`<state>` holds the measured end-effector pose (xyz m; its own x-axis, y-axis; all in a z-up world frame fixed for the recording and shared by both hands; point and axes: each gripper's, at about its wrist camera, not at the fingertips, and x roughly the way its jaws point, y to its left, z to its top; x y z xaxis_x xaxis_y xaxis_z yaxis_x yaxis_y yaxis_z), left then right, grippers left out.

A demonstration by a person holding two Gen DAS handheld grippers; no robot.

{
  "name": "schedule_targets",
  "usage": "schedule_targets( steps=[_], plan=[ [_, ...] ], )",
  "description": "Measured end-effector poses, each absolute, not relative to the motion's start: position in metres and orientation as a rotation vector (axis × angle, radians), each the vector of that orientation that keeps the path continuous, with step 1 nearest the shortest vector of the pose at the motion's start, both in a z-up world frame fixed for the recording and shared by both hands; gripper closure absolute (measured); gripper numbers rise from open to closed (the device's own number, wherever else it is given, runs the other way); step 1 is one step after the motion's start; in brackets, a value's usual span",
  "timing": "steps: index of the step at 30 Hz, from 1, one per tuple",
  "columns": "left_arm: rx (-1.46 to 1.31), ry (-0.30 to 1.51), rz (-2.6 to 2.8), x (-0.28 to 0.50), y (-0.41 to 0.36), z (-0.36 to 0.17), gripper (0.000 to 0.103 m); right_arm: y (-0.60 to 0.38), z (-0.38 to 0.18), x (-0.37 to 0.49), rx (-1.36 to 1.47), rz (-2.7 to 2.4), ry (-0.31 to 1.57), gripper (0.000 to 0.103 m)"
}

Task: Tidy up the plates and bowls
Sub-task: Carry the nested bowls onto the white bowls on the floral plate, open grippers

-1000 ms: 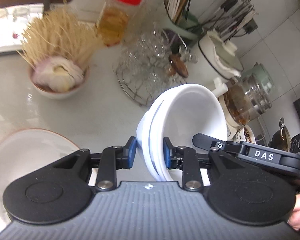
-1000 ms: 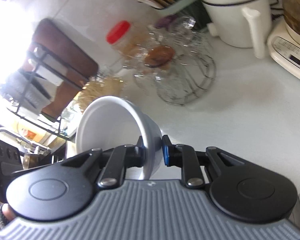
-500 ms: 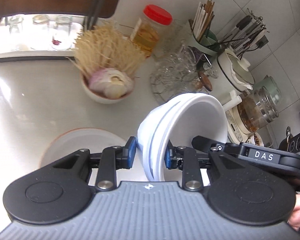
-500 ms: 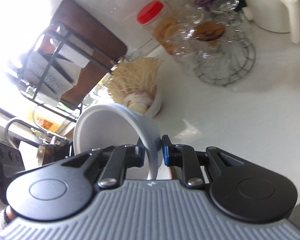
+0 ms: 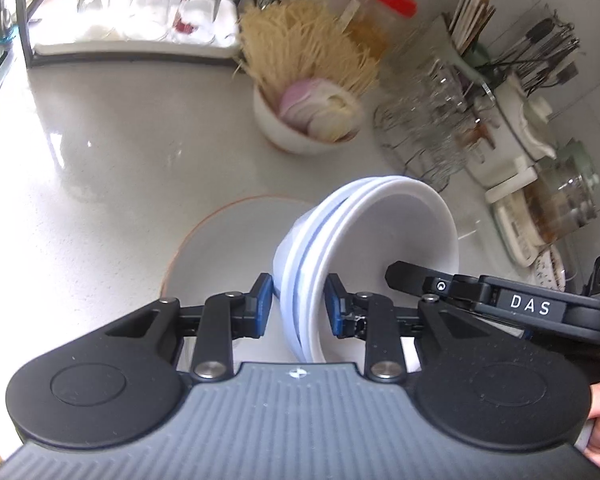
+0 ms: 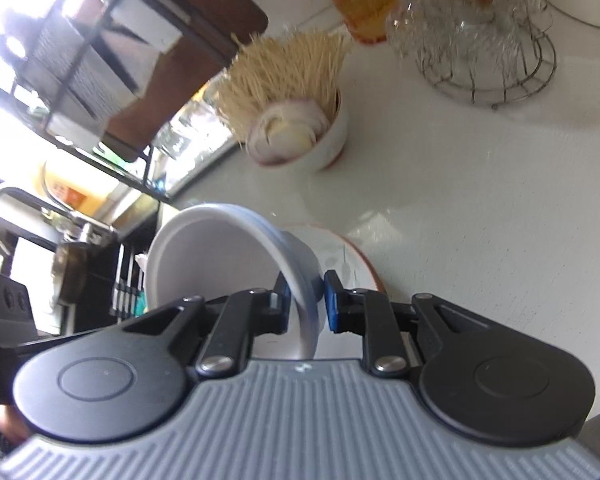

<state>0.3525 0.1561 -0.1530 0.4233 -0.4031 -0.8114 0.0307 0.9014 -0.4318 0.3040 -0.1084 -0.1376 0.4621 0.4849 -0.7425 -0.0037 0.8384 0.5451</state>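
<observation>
A stack of nested white bowls (image 5: 380,232) hangs tilted on its side above the counter, held from both sides. My left gripper (image 5: 298,300) is shut on the stack's near rim. One finger of my right gripper (image 5: 412,278) reaches in over the opposite rim. In the right wrist view, my right gripper (image 6: 306,294) is shut on the wall of the white bowls (image 6: 204,264). Right below the stack, a white plate with an orange rim (image 5: 220,248) lies flat on the counter. The same plate (image 6: 340,252) shows behind the right fingers.
A bowl of onion slices and pale dry noodles (image 5: 308,120) stands behind the plate. A wire basket of glasses (image 5: 428,136), a red-lidded jar (image 5: 380,12), utensil holders and a glass kettle (image 5: 556,200) crowd the right. A rack of glasses (image 5: 140,8) lines the back left.
Both grippers carried the bowl stack leftward and a little lower. The orange-rimmed plate went from the lower left of the left wrist view to directly beneath the stack. Both grips are unchanged.
</observation>
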Motion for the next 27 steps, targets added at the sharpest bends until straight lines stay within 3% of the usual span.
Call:
schedule_targets(
  steps=[10, 21, 27],
  plan=[
    [-0.306, 1.157, -0.309, 0.361, 0.15, -0.183, 0.07, -0.096, -0.16, 0.307, 0.469, 0.25, 1.111, 0.083],
    [-0.317, 1.149, -0.29, 0.364, 0.156, -0.18, 0.07, -0.096, -0.157, 0.305, 0.481, 0.241, 1.104, 0.081],
    [-0.297, 1.098, -0.236, 0.357, 0.163, -0.162, 0.057, -0.099, -0.144, 0.302, 0.458, 0.258, 1.063, 0.08]
  ],
)
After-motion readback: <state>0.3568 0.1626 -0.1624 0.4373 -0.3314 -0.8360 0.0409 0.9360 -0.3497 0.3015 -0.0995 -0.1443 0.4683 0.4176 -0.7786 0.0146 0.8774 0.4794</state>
